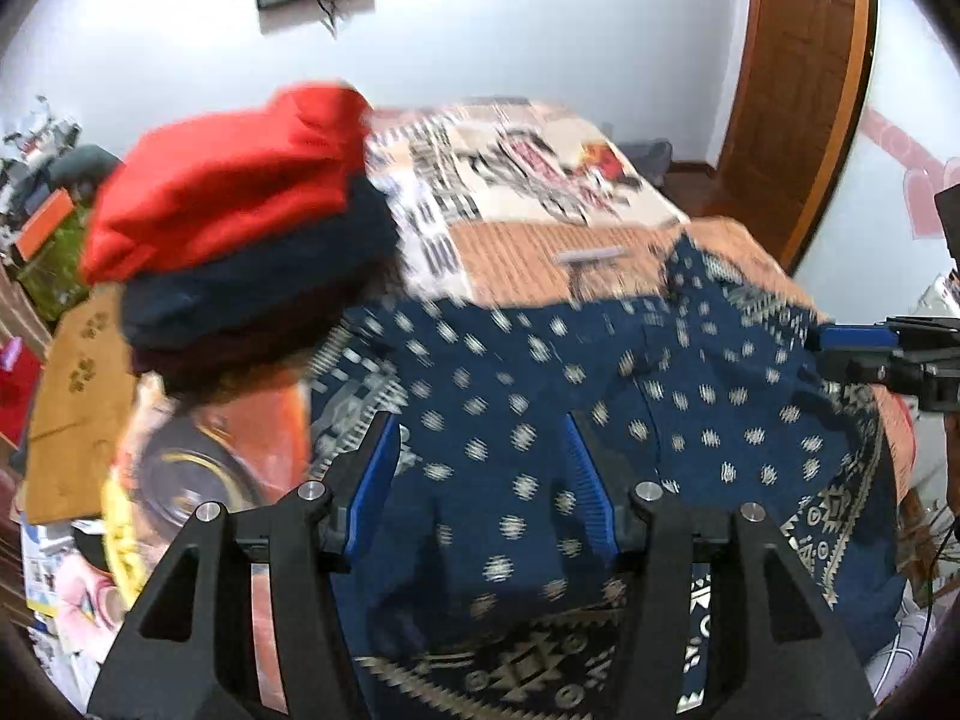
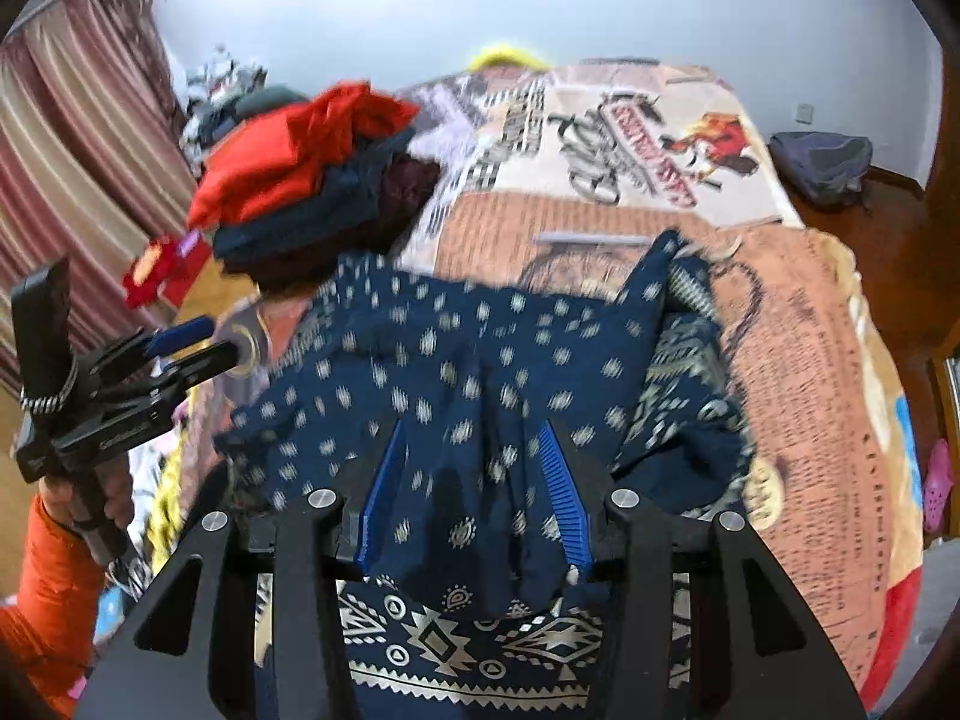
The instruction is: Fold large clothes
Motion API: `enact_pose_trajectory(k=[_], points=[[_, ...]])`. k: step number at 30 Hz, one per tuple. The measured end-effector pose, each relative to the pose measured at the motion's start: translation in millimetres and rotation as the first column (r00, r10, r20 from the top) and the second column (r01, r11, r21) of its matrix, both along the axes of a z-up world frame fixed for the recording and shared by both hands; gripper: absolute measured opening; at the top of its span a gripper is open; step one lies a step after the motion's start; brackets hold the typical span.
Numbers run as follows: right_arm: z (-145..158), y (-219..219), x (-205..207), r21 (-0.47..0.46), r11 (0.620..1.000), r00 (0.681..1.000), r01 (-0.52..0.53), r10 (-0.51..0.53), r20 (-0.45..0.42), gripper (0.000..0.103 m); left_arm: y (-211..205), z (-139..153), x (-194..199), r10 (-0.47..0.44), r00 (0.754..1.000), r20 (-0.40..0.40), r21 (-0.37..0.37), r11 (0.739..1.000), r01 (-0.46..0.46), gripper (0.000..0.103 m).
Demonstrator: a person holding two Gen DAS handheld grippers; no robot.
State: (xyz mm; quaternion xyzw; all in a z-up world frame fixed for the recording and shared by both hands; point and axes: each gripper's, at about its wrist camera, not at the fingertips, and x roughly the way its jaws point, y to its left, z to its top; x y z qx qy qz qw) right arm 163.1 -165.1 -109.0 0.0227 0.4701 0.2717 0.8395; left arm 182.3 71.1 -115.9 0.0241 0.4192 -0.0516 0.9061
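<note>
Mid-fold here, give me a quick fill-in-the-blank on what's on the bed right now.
1. The patterned cloth under both grippers is dark ____ with pale dots.
2. The top garment on the folded pile is ____.
3. The pile sits to the ____ of the cloth in both views.

Missing words: blue; red; left

Even indoor light, motion blur, fisheye-dark edges.

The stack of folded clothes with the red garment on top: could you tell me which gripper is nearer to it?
Left. The left gripper sits just beside the stack of folded clothes; the right gripper is farther off, over the middle of the navy patterned garment.
</note>
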Motion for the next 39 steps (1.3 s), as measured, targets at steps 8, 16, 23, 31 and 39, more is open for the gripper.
enact_pose_trajectory(k=[8,16,23,31,39], points=[[-41.9,-5.2,-12.2,-0.029,0.999,0.994,-0.029,0.025,-0.11,0.043,-5.0,-68.9,1.1,-0.015,0.985,-0.174,-0.053,0.999,0.005,0.056],[1.7,-15.2,-6.3,-0.054,0.998,1.0,-0.018,0.018,0.005,0.043,7.7,-45.2,-16.0,-0.006,0.99,-0.138,-0.092,0.996,-0.007,0.056],[32.6,-52.6,16.7,0.0,0.993,0.99,0.121,-0.121,0.078,0.046,49.8,7.0,-13.7,0.101,0.995,0.01,-0.083,0.992,-0.1,0.067],[7.6,-79.8,36.1,-0.007,0.978,0.978,0.209,-0.209,-0.014,0.046,112.4,-12.5,6.4,0.321,0.946,-0.049,-0.133,0.937,-0.324,0.069],[-24.2,-100.8,49.6,0.026,0.952,0.946,0.304,-0.298,-0.124,0.046,141.8,-107.9,11.9,0.314,0.885,-0.344,-0.314,0.85,-0.424,0.069]])
